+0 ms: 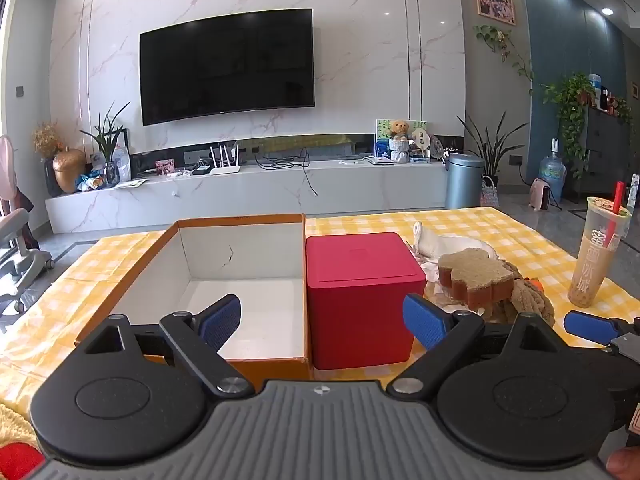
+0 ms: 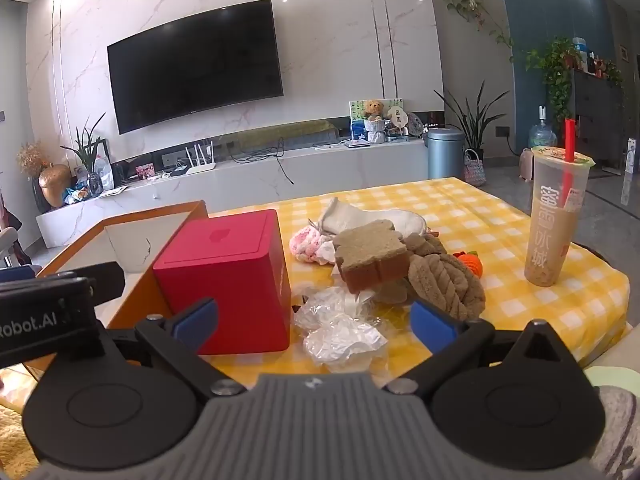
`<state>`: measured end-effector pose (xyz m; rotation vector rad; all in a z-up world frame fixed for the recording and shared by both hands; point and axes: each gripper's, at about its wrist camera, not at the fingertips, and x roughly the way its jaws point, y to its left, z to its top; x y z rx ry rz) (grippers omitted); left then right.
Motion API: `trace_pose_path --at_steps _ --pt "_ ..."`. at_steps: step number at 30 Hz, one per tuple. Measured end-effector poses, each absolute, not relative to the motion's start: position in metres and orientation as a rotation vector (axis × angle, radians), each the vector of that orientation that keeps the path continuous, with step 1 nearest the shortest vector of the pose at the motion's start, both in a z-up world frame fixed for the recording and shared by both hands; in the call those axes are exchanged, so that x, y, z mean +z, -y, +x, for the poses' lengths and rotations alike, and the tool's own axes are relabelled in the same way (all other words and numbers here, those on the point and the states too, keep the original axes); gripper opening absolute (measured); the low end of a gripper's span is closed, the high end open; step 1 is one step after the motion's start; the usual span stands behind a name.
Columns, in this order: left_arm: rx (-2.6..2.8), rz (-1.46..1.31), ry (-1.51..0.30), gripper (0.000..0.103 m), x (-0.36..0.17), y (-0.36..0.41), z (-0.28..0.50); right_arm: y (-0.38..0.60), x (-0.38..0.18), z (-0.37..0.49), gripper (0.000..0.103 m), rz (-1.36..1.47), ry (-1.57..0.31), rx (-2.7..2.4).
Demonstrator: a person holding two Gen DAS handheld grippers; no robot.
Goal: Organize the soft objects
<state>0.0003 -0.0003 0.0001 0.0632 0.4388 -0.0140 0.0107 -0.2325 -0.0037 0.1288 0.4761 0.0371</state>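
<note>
Far left of the counter [image 1: 520,220], under its yellow checked cloth, sits the open cardboard box [image 1: 240,268], orange outside, white inside, nothing in it. The left tongs [image 1: 322,322] hover at its near edge, blue ribbed pads spread wide, holding nothing. Touching the box's right wall is a smooth, hard-sided red cube box [image 2: 228,276]. Moving right, here's the soft stuff: crumpled clear plastic [image 2: 340,328] at the near edge, a fuzzy pink knit [image 2: 306,244], a limp white sock [image 2: 360,216] lying with its long axis left to right, a spongy brown toast-shaped piece [image 2: 370,256] and a ribbed tan plush [image 2: 444,284]. The right tongs [image 2: 314,322] gape fully too, empty, aimed straight at that pile, the plastic just ahead between the pads. The right hand looks the nearer one; the box lies off to its left, past the red cube. Far right stands a tall milk tea cup [image 2: 556,216], worth avoiding.
</note>
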Motion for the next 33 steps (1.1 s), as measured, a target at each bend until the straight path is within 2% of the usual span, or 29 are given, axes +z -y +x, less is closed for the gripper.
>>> trace_pose_path --at_steps 33 --pt "-0.028 0.025 -0.446 0.103 -0.0041 0.0022 -0.0002 0.2338 -0.0043 0.0122 0.1 0.118 -0.494 0.026"
